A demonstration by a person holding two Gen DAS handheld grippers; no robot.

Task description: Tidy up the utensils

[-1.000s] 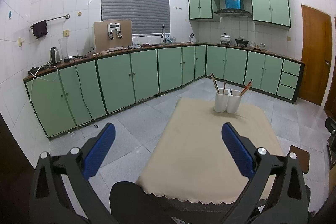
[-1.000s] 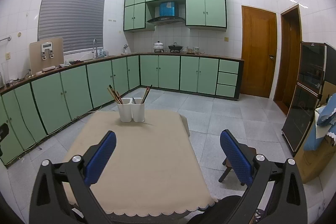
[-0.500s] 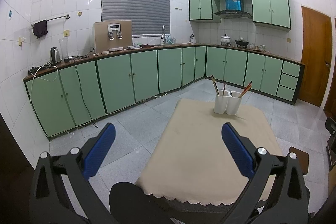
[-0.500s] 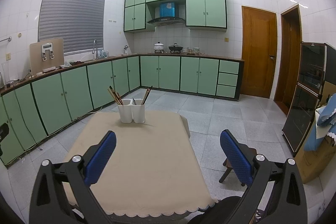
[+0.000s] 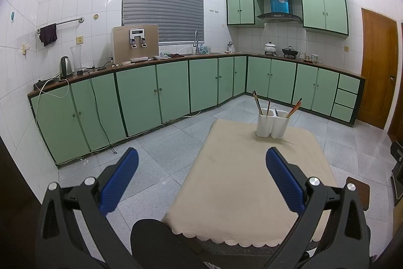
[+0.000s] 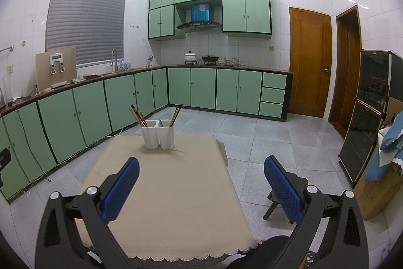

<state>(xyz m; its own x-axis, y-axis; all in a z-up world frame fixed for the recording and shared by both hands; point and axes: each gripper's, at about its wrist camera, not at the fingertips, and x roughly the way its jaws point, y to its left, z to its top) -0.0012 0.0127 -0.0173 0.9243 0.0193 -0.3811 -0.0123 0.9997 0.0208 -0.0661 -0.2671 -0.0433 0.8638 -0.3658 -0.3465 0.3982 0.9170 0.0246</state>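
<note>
A white two-cup utensil holder (image 5: 272, 123) (image 6: 158, 134) stands at the far end of a table under a beige cloth (image 5: 252, 173) (image 6: 166, 188). Chopsticks (image 5: 257, 102) (image 6: 137, 115) lean out of the left cup and more chopsticks (image 5: 294, 107) (image 6: 175, 114) out of the right cup. My left gripper (image 5: 201, 158) is open near the table's front left edge, nothing between its blue pads. My right gripper (image 6: 201, 167) is open over the near right part of the table, also empty.
Green cabinets (image 5: 151, 92) run along the left and back walls, with a kettle (image 5: 65, 66) and water dispenser (image 5: 135, 43) on the counter. A small wooden stool (image 6: 275, 201) stands right of the table. A dark cupboard (image 6: 365, 117) and wooden doors (image 6: 309, 62) are on the right.
Both wrist views have shifted very slightly, so the holder sits a touch differently in frame. Both grippers stay open and empty.
</note>
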